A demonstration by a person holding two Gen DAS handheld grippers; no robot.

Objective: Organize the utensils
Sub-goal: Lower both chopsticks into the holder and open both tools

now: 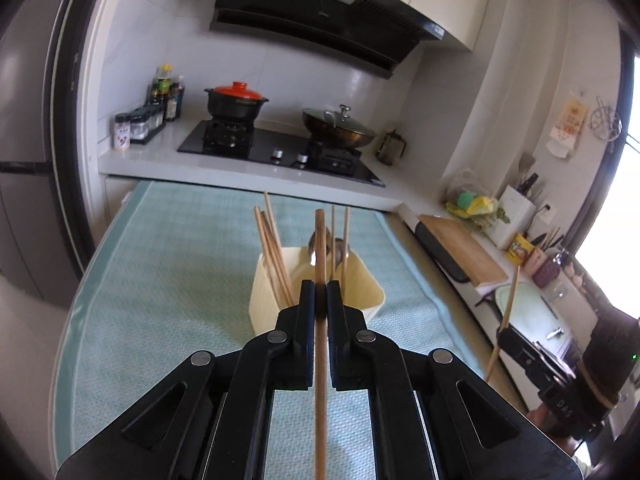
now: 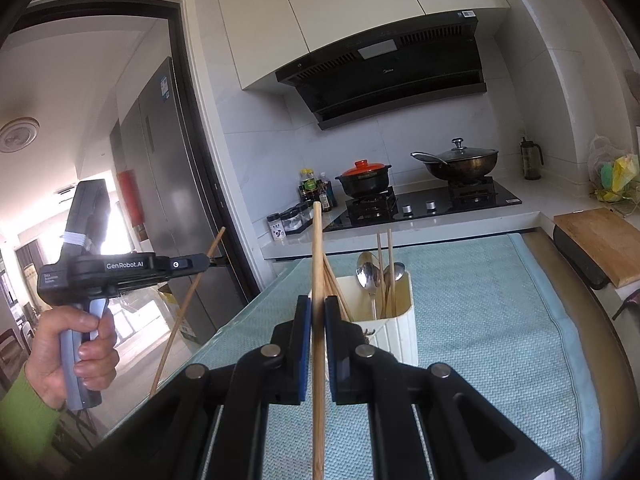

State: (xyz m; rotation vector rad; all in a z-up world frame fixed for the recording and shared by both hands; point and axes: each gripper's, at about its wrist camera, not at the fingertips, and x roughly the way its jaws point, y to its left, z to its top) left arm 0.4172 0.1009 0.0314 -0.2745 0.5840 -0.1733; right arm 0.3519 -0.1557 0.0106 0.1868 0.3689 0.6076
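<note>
From the left wrist view, the left claw [image 1: 318, 292] is clenched on a single wooden chopstick [image 1: 320, 340] that runs upright between its black pads, its tip rising above them. Just beyond stands a cream utensil holder [image 1: 360, 300] on a pale teal mat [image 1: 180, 280] covering the tabletop; more chopsticks [image 1: 272, 248] lean in its left compartment and metal spoons [image 1: 340, 250] show behind the held stick. At the right edge the right claw [image 1: 505, 330] appears from the side, gripping a second chopstick [image 1: 508, 312] that slants up over the counter. This view alone shows the sink side: a wooden cutting board [image 1: 460, 248] and a knife block [image 1: 516, 208] along the right wall. From the right wrist view, the right claw [image 2: 317, 312] is shut on its chopstick [image 2: 318, 320], which stands nearly upright with the utensil holder [image 2: 400, 332] just to its right, the spoons [image 2: 370, 274] and chopsticks [image 2: 384, 268] plain in separate compartments. Only this view shows the person's hand [image 2: 76, 356] and green sleeve [image 2: 20, 416] gripping the left claw's handle at far left, the left claw [image 2: 210, 260] holding its chopstick [image 2: 188, 304] off the tabletop's left edge, before a refrigerator [image 2: 168, 200] and doorway. The mat lies bare around the holder on all sides; the stove [image 2: 420, 204] with its two pots sits beyond the far edge.
</note>
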